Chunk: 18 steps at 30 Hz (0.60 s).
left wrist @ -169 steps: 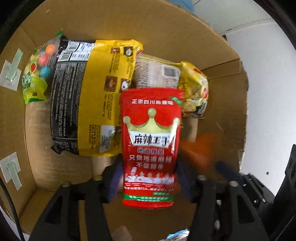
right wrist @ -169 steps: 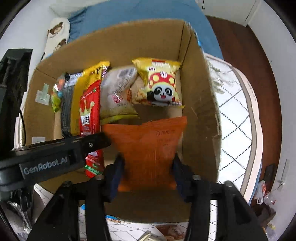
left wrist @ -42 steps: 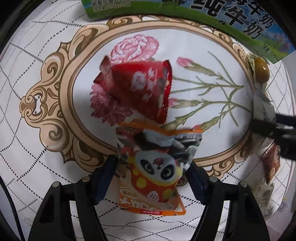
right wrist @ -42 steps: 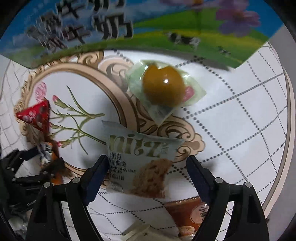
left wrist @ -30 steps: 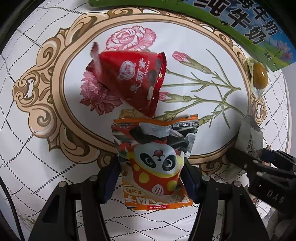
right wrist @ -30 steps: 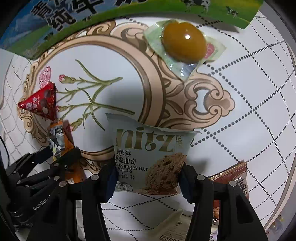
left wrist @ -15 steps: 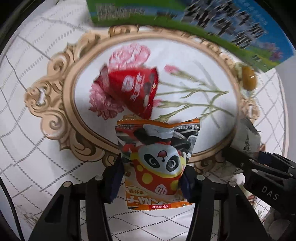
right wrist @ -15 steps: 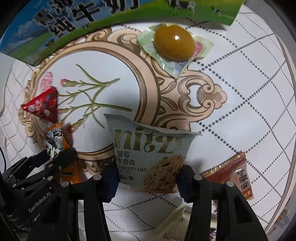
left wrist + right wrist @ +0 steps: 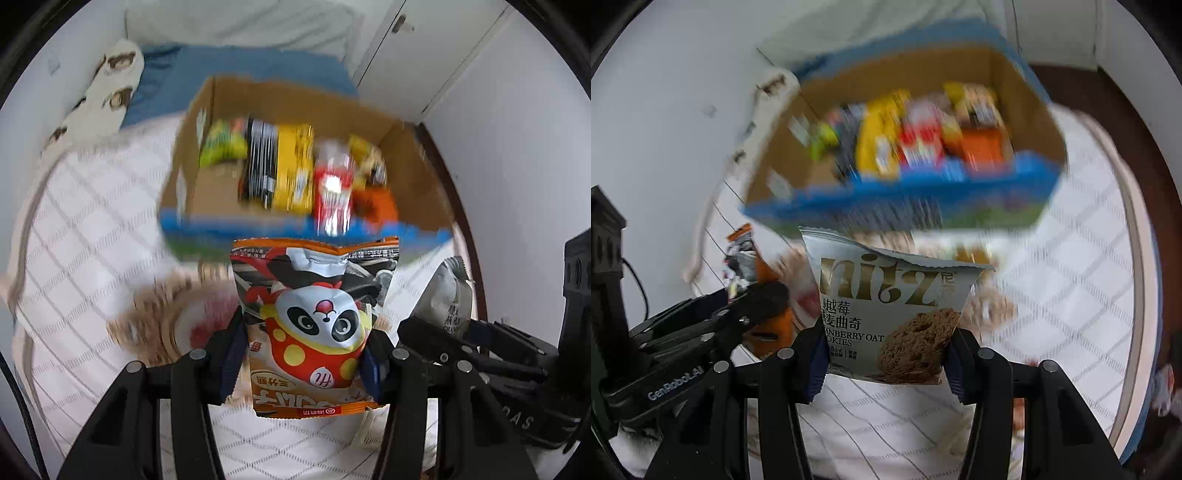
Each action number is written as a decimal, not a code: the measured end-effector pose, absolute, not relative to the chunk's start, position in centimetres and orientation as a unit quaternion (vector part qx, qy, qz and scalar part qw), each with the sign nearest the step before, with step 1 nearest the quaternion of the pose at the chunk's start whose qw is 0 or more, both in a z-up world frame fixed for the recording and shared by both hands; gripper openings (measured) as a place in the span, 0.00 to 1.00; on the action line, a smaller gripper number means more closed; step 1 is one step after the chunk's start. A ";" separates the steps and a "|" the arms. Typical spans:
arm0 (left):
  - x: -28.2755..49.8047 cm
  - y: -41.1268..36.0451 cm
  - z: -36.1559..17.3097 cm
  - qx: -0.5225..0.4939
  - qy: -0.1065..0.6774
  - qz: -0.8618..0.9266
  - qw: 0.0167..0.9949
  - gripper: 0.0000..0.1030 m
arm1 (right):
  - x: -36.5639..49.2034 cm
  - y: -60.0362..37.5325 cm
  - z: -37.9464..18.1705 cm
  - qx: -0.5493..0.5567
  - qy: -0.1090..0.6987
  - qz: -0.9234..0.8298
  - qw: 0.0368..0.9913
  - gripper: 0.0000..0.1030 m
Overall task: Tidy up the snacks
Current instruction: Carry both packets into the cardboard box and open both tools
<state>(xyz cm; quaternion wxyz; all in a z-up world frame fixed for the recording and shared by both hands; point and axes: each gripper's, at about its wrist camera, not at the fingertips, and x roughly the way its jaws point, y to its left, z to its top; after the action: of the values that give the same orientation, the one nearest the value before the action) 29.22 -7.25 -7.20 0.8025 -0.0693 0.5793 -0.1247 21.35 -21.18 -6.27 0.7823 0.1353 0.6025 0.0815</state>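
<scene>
My left gripper (image 9: 306,354) pinches the panda bag (image 9: 314,325) by its lower sides; my right gripper (image 9: 886,354) clamps the cookie pack (image 9: 890,306) likewise. Both feel light, soft, crushable, probably slippery, so I'd grip gently. The box (image 9: 218,184) sits ahead, beyond both.

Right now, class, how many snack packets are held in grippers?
2. The panda packet is clamped in the left gripper; the cranberry oat cookie packet is clamped in the right gripper. Other snacks lie in the cardboard box, blurred.
</scene>
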 end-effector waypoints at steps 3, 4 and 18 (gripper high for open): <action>32.7 -6.7 -5.0 -0.062 0.571 -0.118 0.810 0.49 | 24.6 -20.9 -3.1 0.125 0.576 0.086 0.803 0.53; 33.6 -6.7 -4.8 -0.060 0.571 -0.113 0.811 0.49 | 25.9 -20.6 -2.5 0.118 0.567 0.085 0.811 0.53; 46.5 -6.7 -13.3 -0.054 0.649 -0.072 0.755 0.49 | 38.3 -17.1 -8.6 0.063 0.594 0.060 0.800 0.53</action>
<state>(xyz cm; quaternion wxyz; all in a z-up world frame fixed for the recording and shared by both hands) 46.52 -6.67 -13.25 0.7555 -0.0544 0.6489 -0.0722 38.26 -17.07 -8.56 0.7999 0.0627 0.5938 0.0596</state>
